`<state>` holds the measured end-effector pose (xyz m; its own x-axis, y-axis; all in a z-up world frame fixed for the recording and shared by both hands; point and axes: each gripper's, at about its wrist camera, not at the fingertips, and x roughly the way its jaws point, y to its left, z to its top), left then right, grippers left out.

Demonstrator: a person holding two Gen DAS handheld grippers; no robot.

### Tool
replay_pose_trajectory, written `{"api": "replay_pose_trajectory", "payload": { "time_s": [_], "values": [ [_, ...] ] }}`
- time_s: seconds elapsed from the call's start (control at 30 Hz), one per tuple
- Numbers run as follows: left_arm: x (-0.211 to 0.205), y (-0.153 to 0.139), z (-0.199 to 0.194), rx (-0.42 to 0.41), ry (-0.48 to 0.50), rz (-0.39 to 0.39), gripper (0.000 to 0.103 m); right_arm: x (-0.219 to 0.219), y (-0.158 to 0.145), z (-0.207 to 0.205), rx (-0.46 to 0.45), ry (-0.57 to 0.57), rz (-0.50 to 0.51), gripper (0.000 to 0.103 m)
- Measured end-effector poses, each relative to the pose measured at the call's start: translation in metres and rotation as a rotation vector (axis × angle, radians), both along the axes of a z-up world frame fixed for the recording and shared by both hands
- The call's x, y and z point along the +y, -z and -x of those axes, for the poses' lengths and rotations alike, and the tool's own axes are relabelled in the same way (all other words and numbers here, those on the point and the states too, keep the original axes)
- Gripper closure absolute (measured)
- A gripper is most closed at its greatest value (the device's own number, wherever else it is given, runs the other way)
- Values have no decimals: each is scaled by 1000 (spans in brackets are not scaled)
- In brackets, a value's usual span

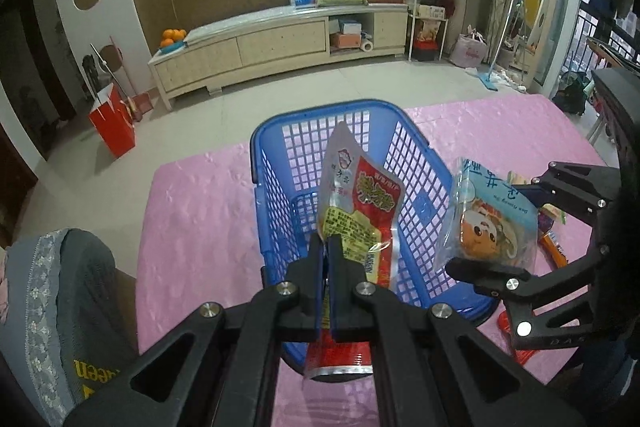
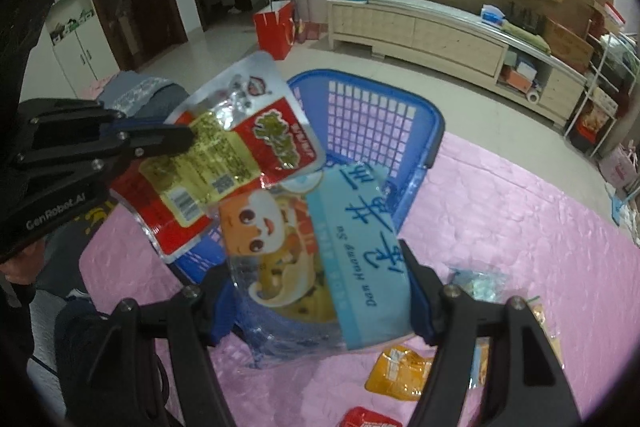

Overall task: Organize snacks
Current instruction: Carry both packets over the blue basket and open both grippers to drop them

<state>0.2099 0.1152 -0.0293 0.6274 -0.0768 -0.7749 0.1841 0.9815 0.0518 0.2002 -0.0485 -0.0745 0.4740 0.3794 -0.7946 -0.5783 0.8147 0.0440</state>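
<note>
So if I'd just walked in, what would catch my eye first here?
Probably the bright blue basket standing on the pink table cover. Right over it, the left gripper holds a red and silver snack packet in tightly closed jaws. Beside it, the right gripper carries a light blue cartoon snack bag between wider-set jaws. A few more snacks lie on the cover nearby.

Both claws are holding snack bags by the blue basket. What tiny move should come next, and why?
Probably open the left gripper: its red snack packet already hangs over the blue basket, so it should drop in. The right gripper holds its blue cartoon packet beside the basket.
</note>
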Motion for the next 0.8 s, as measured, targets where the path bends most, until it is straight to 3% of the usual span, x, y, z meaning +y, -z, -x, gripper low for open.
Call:
{"api": "replay_pose_trajectory", "payload": {
  "time_s": [0.17, 0.23, 0.27, 0.4, 0.8],
  "values": [
    [-7, 3, 3, 0, 27, -19, 98, 9, 3, -1, 4, -10, 20, 30],
    [-10, 3, 6, 5, 46, -28, 82, 11, 2, 1, -1, -12, 30, 30],
    [-13, 3, 9, 4, 52, -42, 65, 13, 2, 2, -3, -14, 34, 29],
    [-18, -1, 19, -5, 72, -72, 49, 14, 2, 1, 12, -10, 44, 23],
    [-39, -17, 61, -30, 83, -113, 32, -20, -27, 22, 3, 39, -7, 20]
  ]
}}
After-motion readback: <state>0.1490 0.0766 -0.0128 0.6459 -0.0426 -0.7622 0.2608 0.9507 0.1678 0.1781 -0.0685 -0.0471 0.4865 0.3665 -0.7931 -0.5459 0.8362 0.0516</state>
